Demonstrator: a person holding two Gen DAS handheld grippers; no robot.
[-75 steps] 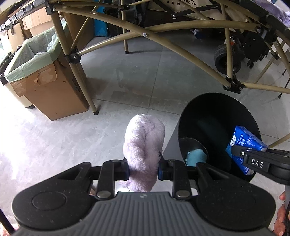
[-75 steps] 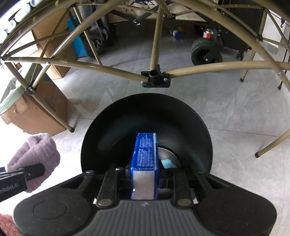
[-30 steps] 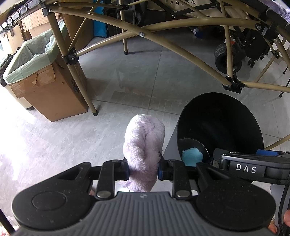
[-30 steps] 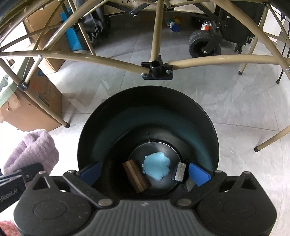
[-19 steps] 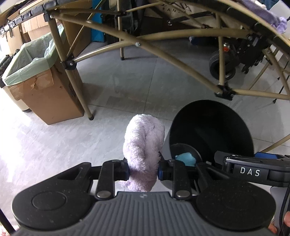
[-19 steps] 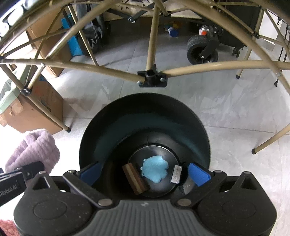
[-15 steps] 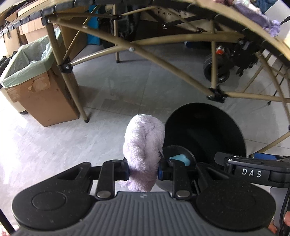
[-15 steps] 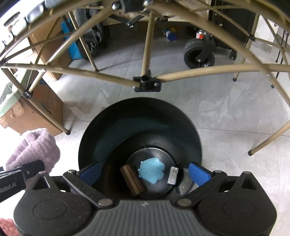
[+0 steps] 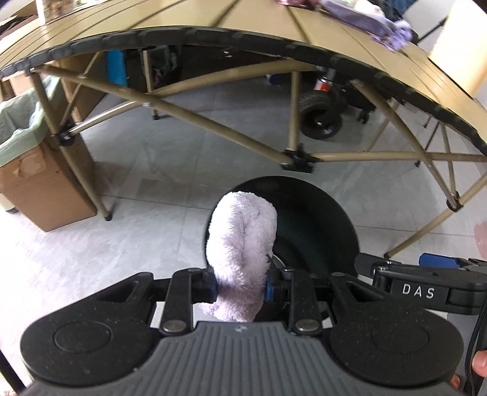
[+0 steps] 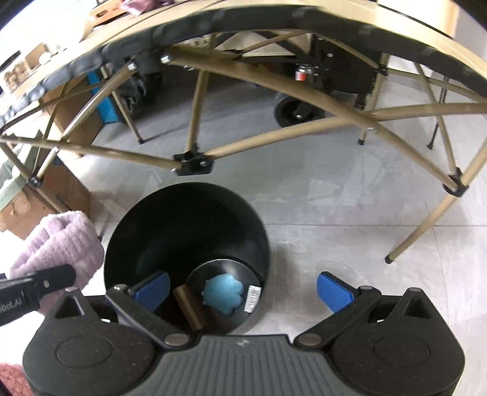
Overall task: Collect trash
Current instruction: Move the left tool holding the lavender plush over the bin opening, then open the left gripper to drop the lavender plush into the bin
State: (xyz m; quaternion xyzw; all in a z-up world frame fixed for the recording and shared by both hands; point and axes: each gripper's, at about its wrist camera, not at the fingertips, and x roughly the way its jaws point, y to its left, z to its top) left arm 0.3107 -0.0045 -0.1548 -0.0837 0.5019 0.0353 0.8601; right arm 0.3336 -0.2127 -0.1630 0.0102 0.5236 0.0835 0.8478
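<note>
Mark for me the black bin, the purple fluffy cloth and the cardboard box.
black bin (image 10: 188, 213), right wrist view, inner back wall.
purple fluffy cloth (image 9: 240, 243), left wrist view, middle of the folded pile.
cardboard box (image 9: 39, 189), left wrist view, front face.

White capitals "DAS" stand on the black side face of the right gripper (image 9: 438, 292), seen at the right edge of the left wrist view. In the right wrist view, the white letters "obot.AI", cut off by the picture's left edge, stand on the black side of the left gripper (image 10: 30, 294). Dark letters under the table (image 10: 411, 21) are too blurred to read. No other text is legible.
</note>
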